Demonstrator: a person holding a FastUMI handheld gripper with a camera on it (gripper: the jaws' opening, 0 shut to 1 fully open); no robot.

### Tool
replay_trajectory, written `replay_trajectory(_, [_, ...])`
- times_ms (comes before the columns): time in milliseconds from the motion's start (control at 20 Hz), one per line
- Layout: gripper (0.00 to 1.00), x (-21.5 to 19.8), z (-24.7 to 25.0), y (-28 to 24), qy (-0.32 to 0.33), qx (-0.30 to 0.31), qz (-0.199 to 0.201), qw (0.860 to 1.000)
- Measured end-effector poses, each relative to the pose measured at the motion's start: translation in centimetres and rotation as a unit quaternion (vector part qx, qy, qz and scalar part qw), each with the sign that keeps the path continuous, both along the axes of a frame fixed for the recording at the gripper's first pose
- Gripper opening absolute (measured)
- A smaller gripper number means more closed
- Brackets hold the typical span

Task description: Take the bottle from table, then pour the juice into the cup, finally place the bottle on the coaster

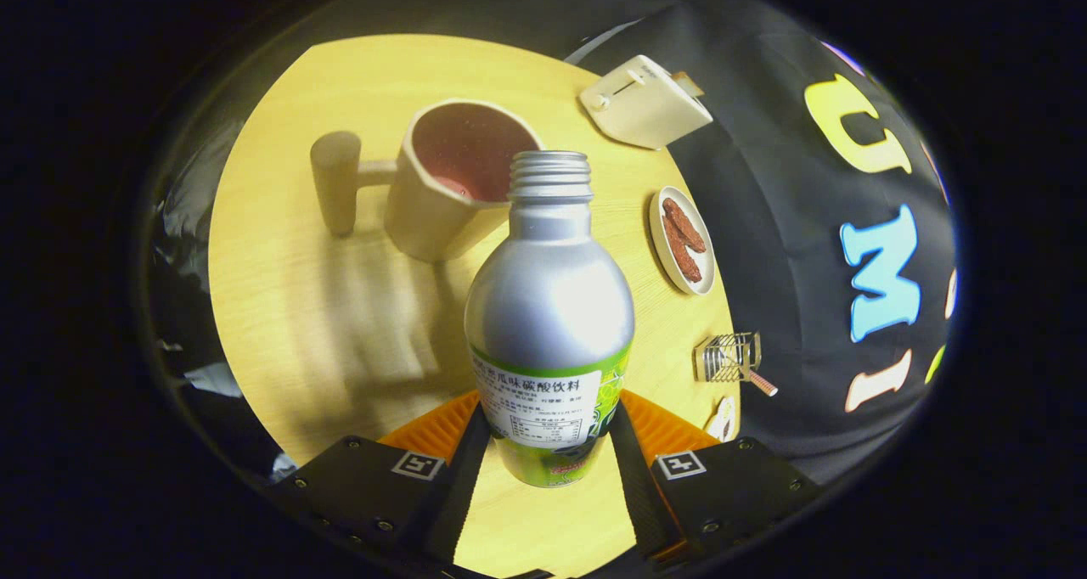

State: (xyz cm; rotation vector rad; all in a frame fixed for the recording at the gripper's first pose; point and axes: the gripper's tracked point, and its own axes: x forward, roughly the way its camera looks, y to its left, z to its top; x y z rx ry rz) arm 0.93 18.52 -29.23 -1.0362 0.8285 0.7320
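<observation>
While your gripper (548, 430) clamps both fingers on the bottle's (549, 307) lower body, its open neck sits at the cup's (450, 180) rim, mid-worktop (306, 307)

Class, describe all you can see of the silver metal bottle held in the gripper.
The silver metal bottle has a threaded neck with no cap, rounded shoulders and a green-and-white label low down. It is held between the gripper's two fingers, which press on both sides, its mouth near the beige cup on the yellow wooden table.

You see on bench (280, 307): toaster (645, 102) at far edge, plate w/ sausages (682, 239), wire rack (729, 357) nr plate.
</observation>
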Motion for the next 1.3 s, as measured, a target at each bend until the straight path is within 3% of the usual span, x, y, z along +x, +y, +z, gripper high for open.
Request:
replay_trajectory(450, [0.76,1.6,0.8,0.2,0.021,0.133,-0.088,0.987])
replay_trajectory(850, [0.76,3.4,1.1,1.0,0.035,0.232,-0.129,0.963])
replay_trajectory(1300, [0.76,6.5,1.7,2.5,0.019,0.302,-0.145,0.942])
